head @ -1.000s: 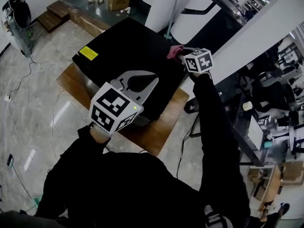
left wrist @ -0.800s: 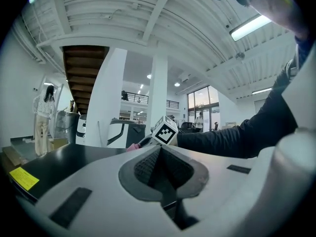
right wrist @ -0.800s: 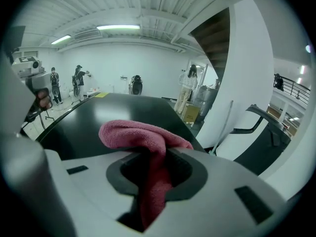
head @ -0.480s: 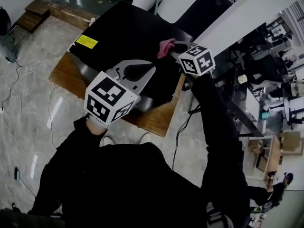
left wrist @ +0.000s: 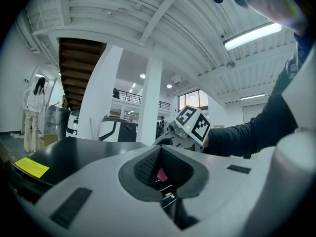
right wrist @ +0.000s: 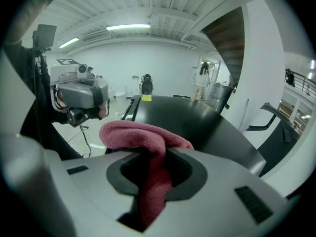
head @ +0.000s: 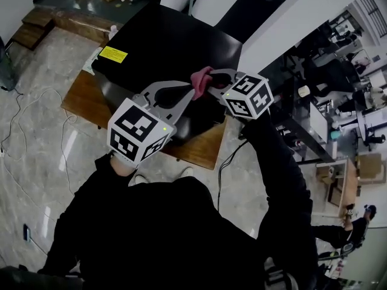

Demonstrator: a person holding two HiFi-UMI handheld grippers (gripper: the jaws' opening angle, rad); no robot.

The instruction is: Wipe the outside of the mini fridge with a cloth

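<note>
Head view: one black fridge (head: 163,47) stands on one wooden table (head: 78,98). Two grippers hover above its near edge.

Left gripper view: the left gripper (left wrist: 159,154) has its jaws closed together, with nothing between them.

Right gripper view: the right gripper (right wrist: 155,157) clamps one pink cloth (right wrist: 143,132), just above the fridge top.

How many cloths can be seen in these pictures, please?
1. The pink cloth is clamped between the fingers of the right gripper, at the black mini fridge. Others may be hidden.
</note>
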